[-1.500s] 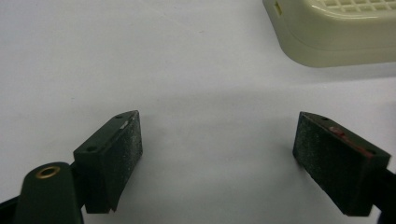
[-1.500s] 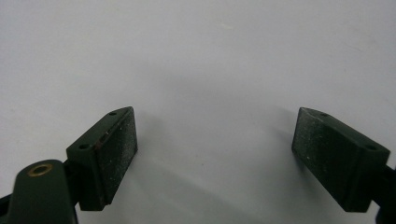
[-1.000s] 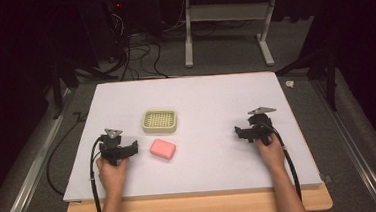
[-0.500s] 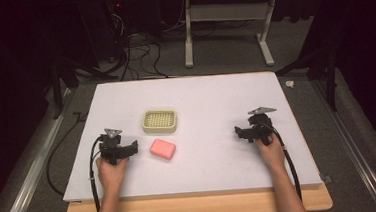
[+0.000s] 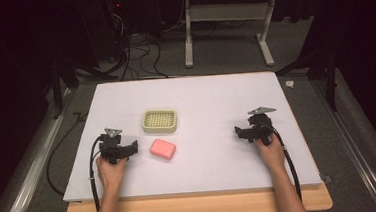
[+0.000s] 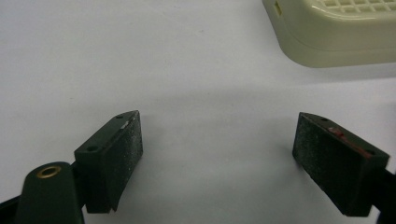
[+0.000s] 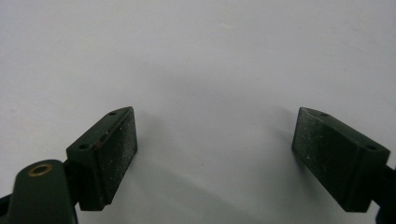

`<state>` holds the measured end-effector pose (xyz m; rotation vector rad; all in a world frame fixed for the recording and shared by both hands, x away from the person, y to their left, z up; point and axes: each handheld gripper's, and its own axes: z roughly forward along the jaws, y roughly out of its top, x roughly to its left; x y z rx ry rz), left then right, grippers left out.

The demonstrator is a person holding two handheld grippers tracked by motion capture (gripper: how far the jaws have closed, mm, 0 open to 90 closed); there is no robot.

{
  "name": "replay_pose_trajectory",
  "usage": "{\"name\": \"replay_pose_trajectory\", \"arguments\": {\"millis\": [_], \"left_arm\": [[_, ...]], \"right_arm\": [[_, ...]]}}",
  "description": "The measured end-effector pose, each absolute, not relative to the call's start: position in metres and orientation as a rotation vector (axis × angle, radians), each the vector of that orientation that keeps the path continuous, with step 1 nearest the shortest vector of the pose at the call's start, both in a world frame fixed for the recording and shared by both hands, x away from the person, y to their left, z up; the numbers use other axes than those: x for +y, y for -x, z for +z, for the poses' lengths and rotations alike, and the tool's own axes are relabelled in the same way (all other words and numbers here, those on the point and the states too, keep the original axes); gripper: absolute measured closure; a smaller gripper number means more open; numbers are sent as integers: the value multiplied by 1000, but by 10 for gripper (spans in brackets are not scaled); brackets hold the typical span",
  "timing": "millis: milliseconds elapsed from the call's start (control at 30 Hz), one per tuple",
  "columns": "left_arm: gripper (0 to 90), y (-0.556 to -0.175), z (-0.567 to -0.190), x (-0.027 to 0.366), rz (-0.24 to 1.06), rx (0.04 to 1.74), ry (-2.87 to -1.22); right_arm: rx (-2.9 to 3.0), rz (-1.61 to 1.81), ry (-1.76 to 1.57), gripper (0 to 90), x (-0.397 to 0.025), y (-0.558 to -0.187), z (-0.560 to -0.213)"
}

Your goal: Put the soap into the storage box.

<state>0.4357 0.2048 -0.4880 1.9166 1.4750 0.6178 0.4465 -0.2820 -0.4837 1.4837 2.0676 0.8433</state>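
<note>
Soap bar [image 5: 163, 149], pink, likely slick and firm, awaits a grip across its long sides; left gripper [image 5: 131, 148] and right gripper [image 5: 238, 132] rest with fingers released on the worktop [image 5: 210, 99].

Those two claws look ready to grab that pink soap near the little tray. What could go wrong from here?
Two things, probably. The pink soap lies flat on the smooth white table, so the open left claw might push it sideways instead of gripping it. The cream tray sits close behind the soap, apart from it, so a nudged soap or a wide claw could bump the tray and shift it.
</note>
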Motion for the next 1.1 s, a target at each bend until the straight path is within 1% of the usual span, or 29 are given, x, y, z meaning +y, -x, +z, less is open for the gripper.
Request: {"name": "replay_pose_trajectory", "arguments": {"millis": [167,400,633,1000,1100], "left_arm": [[153,-434,-485,205,604,1473,-1909],[150,-424,-473,200,615,1411,-1908],[150,-414,-462,195,598,1352,-1909],[149,-403,-451,185,562,1282,-1906],[148,-400,-448,181,518,1264,-1886]], "right_arm": [[2068,843,-1483,147,-282,-446,-484],[2068,843,-1483,147,-282,-446,-484],[2068,844,-1483,147,-282,-446,-484],[2068,844,-1483,147,-282,-446,-484],[2067,844,-1483,147,-282,-446,-484]]}}
